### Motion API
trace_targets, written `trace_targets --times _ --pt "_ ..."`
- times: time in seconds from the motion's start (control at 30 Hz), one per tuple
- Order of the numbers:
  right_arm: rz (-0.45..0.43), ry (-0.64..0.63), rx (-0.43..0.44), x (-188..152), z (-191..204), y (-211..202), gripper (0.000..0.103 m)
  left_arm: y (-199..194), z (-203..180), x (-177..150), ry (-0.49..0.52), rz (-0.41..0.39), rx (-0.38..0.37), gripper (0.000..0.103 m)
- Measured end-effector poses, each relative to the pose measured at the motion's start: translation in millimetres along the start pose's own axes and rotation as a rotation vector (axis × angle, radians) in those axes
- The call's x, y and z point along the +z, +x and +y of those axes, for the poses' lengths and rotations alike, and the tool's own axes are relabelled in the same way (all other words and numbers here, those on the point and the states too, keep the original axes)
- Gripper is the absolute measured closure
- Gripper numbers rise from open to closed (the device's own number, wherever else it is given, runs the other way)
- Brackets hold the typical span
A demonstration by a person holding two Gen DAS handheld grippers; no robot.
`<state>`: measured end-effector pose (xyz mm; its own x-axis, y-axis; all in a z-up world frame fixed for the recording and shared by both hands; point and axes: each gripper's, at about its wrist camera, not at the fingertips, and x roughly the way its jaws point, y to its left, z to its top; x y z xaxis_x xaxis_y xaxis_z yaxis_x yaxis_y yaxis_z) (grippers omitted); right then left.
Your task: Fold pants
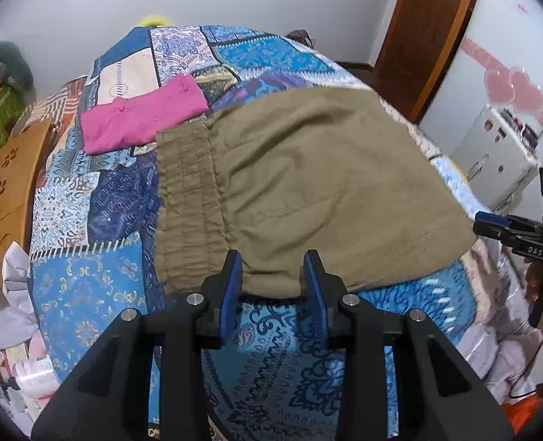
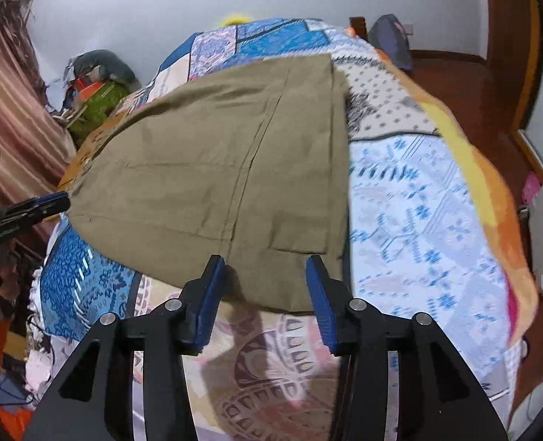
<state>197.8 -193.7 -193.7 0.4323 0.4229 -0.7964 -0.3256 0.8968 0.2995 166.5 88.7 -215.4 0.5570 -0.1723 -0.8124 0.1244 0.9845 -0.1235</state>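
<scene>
pants (image 1: 301, 183) lying folded across the centre of both frames on the patchwork bed (image 1: 87, 294) | left gripper (image 1: 273, 272) gaping at the hem, bottom centre; gripping nothing | right gripper (image 2: 266, 275) likewise gaping, bottom centre | pink garment (image 1: 143, 117) lying upper left

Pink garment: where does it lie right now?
In the left wrist view, the pink garment lies folded on the patchwork bedspread, upper left, just beyond the khaki pants waistband.
</scene>
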Motion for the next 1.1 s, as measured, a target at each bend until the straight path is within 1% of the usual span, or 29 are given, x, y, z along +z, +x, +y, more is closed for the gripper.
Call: trace_targets --times 0.13,0.2,0.27,0.4,0.47,0.57,0.77,0.87,1.0,1.1 --pt "-0.058 -0.019 -0.022 16 -2 -14 0.059 -15 15 23 -0.039 -0.051 0.026 0.066" --pt "-0.091 -0.035 -0.048 28 -5 -17 0.056 -15 24 36 -0.057 -0.065 0.062 0.060" --pt "-0.113 -0.047 -0.073 39 -8 -16 0.054 -9 34 51 -0.078 -0.069 0.097 0.056" --pt "-0.134 -0.076 -0.101 64 -14 -6 0.054 11 52 77 -0.122 -0.061 0.116 0.045" --pt "-0.138 -0.091 -0.113 74 -17 0 0.053 24 58 88 -0.141 -0.048 0.111 0.042" --pt "-0.139 -0.112 -0.126 93 -22 16 0.050 46 64 102 -0.154 -0.017 0.084 0.040" --pt "-0.120 -0.132 -0.138 136 -36 58 0.049 86 69 115 -0.143 0.036 0.120 0.039" --pt "-0.100 -0.126 -0.141 155 -46 83 0.049 104 76 115 -0.152 0.064 0.119 0.039" --pt "-0.061 -0.117 -0.137 175 -56 117 0.049 115 83 113 -0.186 0.064 0.101 0.039" --pt "-0.038 -0.103 -0.115 182 -61 136 0.049 119 88 113 -0.216 0.054 0.099 0.038"
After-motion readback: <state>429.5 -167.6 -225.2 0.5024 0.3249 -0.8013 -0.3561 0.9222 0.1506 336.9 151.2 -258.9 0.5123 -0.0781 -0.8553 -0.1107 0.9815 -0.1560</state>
